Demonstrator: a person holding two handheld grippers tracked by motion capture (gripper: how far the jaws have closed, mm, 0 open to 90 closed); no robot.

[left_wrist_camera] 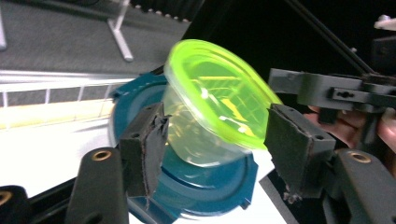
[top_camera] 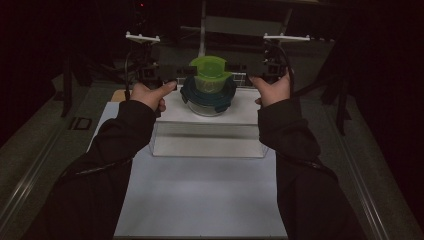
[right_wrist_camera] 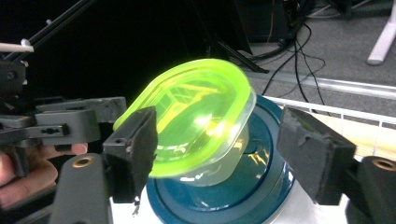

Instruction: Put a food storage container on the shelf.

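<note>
On top of the clear raised stand at the far middle of the table sits a round glass container with a dark teal clip lid, and a small clear tub with a neon green lid rests on it. Tub is tilted, green lid facing up and toward the near side; lid is oval, long axis roughly left-right. Left claw at the tub's left, right claw at its right, both wide, holding nothing. Left gripper view: tub between the pads, one pad close to the wall, contact unclear; a wire rack shows behind. Right gripper view: tub between the spread pads, floor cables beyond. Stand's edges near the stack; open table on the near side.
</note>
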